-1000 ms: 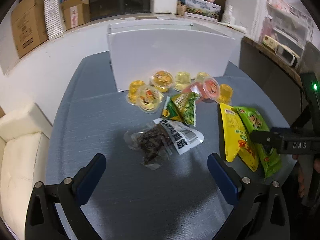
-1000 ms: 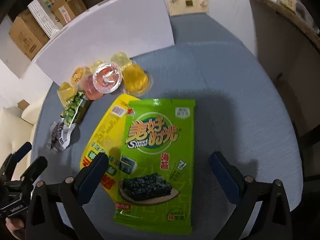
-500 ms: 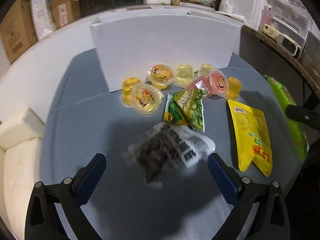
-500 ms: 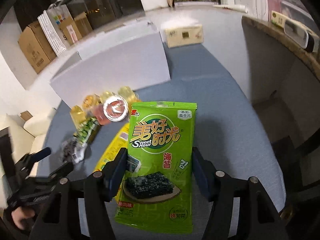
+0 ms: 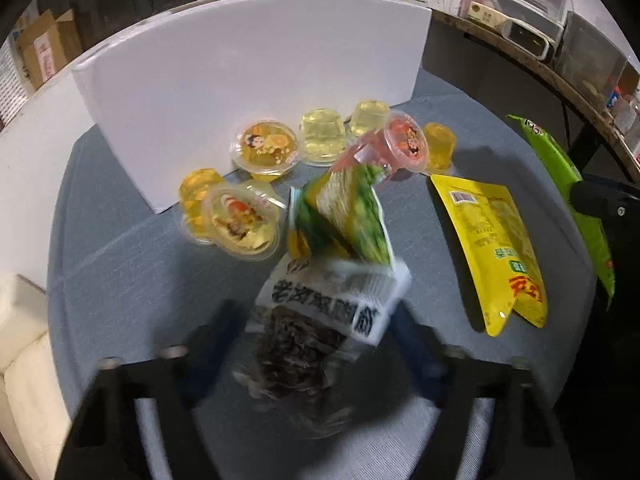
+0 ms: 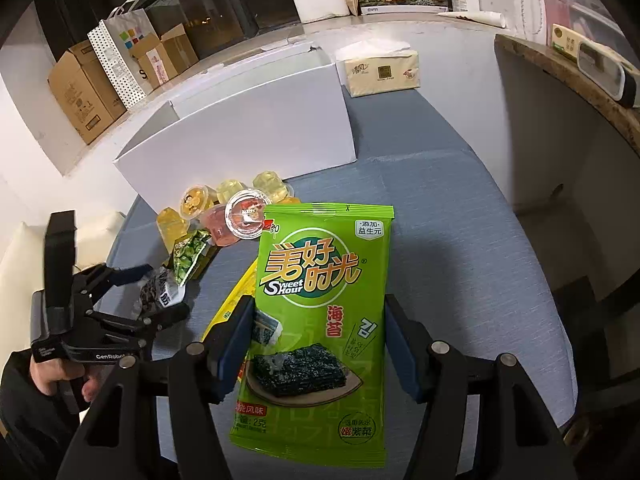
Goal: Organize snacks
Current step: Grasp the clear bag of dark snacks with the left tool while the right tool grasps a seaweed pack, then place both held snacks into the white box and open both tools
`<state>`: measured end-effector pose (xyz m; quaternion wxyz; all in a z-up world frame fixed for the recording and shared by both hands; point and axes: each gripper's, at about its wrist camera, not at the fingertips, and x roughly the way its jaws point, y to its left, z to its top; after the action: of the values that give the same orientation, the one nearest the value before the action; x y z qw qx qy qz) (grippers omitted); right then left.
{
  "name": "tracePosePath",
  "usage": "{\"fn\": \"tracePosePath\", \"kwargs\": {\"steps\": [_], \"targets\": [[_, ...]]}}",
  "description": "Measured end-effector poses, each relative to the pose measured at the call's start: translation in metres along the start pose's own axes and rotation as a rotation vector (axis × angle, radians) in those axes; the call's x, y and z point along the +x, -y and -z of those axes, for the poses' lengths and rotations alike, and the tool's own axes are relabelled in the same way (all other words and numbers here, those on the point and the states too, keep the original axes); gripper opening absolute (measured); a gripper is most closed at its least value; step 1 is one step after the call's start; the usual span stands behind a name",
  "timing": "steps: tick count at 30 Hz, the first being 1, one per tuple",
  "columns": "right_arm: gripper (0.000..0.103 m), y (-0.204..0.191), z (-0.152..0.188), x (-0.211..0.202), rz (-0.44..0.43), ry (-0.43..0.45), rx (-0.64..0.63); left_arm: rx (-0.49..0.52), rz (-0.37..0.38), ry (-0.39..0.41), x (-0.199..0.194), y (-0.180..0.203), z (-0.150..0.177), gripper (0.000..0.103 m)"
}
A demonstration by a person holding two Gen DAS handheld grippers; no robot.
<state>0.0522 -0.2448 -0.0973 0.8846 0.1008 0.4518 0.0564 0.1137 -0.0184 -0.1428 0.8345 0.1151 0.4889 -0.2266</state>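
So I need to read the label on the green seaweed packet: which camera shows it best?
The right wrist view. There the green seaweed packet faces the camera flat and sharp, held up between the right gripper fingers, its whole printed front readable. The left wrist view shows only its thin edge at the far right.

1. Seven jelly cups [image 5: 266, 151] by the white box.
2. One white box [image 5: 248, 76].
3. Two small green packets [image 5: 344, 216], overlapping.
4. One clear pack of dark dried snack [image 5: 316, 320].
5. One yellow pouch [image 5: 496, 240].
6. One green seaweed packet [image 6: 320, 320].
7. One tissue pack [image 6: 380, 72].
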Motion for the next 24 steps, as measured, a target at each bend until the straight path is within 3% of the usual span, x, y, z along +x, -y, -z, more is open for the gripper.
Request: {"fn": "tracePosePath", "kwargs": {"steps": [6, 15, 19, 24], "targets": [[0.067, -0.002, 0.000, -0.002, -0.005, 0.005, -0.008, -0.093, 0.048, 0.060, -0.019, -0.003, 0.016, 0.060], [0.067, -0.005, -0.006, -0.012, -0.018, 0.034, -0.027, -0.157, 0.042, 0.199, -0.071, 0.009, 0.025, 0.060], [0.067, -0.011, -0.029, -0.023, -0.039, 0.086, -0.049, -0.200, 0.028, 0.274, -0.092, 0.003, -0.004, 0.060], [0.067, -0.029, -0.089, -0.040, -0.092, 0.204, -0.112, -0.232, -0.012, 0.371, -0.105, -0.003, -0.059, 0.060]]}}
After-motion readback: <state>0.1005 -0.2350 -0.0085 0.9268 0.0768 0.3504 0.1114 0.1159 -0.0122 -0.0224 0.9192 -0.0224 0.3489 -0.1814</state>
